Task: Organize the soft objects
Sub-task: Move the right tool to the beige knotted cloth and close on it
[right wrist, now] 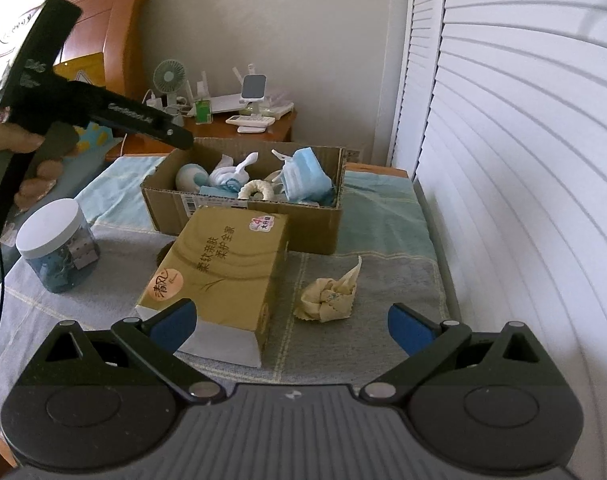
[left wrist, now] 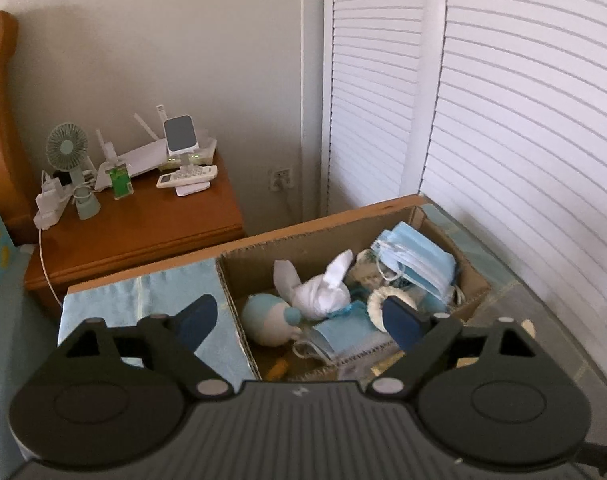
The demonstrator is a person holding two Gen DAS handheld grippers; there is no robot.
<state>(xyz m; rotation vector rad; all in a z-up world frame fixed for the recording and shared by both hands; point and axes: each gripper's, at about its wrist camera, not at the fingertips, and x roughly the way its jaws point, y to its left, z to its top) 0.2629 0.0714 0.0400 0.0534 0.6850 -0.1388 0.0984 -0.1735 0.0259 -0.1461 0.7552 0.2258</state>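
A cardboard box [left wrist: 239,276] [right wrist: 311,224] holds blue face masks [left wrist: 415,264] [right wrist: 303,176], a white knotted cloth [left wrist: 323,288] [right wrist: 227,174], a round blue-and-white plush [left wrist: 267,320] [right wrist: 189,176] and a fluffy white ring [left wrist: 377,300] [right wrist: 255,190]. My left gripper [left wrist: 301,316] hangs open above the box's near side, with nothing pinched between its blue pads. A crumpled cream cloth [right wrist: 329,292] lies on the towel in front of the box. My right gripper [right wrist: 291,318] stands open just short of that cloth, empty.
A gold tissue pack [right wrist: 223,272] lies in front of the box, left of the cream cloth. A white-lidded jar [right wrist: 57,248] stands further left. A hand [right wrist: 7,140] holds the left tool. A wooden nightstand [left wrist: 143,220] carries a fan and electronics. Louvred doors [left wrist: 503,120] line the right.
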